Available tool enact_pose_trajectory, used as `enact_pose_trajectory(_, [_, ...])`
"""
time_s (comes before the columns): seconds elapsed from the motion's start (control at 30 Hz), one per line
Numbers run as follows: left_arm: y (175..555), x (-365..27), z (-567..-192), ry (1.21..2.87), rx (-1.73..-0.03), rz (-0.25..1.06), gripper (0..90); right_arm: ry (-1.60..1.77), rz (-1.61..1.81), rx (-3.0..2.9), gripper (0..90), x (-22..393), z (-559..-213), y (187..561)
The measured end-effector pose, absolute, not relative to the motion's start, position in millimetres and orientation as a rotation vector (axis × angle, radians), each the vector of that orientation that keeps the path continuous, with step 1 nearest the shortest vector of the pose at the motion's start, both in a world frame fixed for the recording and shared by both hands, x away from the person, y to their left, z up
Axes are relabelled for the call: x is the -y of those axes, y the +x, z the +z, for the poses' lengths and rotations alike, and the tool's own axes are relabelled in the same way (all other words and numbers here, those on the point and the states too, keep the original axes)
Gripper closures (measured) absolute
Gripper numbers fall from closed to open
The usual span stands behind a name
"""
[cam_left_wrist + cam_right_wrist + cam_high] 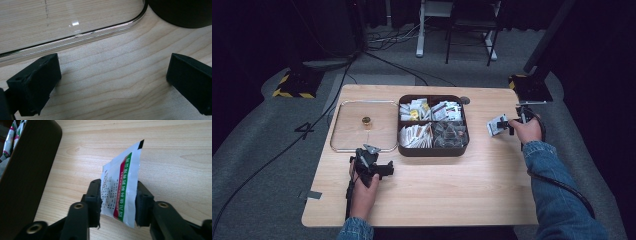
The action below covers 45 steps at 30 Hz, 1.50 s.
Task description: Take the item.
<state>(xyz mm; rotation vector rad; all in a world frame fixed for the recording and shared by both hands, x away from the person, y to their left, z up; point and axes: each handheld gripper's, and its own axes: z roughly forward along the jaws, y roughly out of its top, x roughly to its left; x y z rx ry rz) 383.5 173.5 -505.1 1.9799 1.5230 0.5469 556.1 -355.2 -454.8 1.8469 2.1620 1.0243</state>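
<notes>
A white sachet [120, 192] with a green and red stripe stands between the jaws of my right gripper [118, 186], its printed face turned across the gap. The jaws stand apart and do not pinch it. In the high view this sachet [496, 125] and the right gripper [507, 124] are just above the table, right of the dark brown four-compartment box [432, 151] that holds several sachets. My left gripper [371, 156] rests low at the table's front left, open with nothing between its jaws [112, 82].
A clear rounded lid [343, 131] with a small brass knob [366, 121] lies left of the box; its rim [75, 37] runs just ahead of the left jaws. The box wall [27, 170] stands close on the right gripper's left. Bare wood [437, 190] spans the table's front.
</notes>
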Motion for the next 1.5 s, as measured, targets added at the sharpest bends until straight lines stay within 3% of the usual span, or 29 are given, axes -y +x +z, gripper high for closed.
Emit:
enact_pose_trajectory(0.3, [384, -174, -505, 1.98, -1.523, 0.547, 0.0, 1.844, 1.01, -2.134, 50.7, 362, -460, 557])
enact_pose_trajectory(0.9, [383, -174, -505, 1.98, -1.523, 0.547, 0.0, 1.741, 1.018, -2.054, 49.3, 368, -448, 549])
enact_pose_trajectory(1.5, [384, -173, -505, 1.979, -1.523, 0.547, 0.0, 1.395, 1.251, -2.22, 47.8, 329, -397, 482])
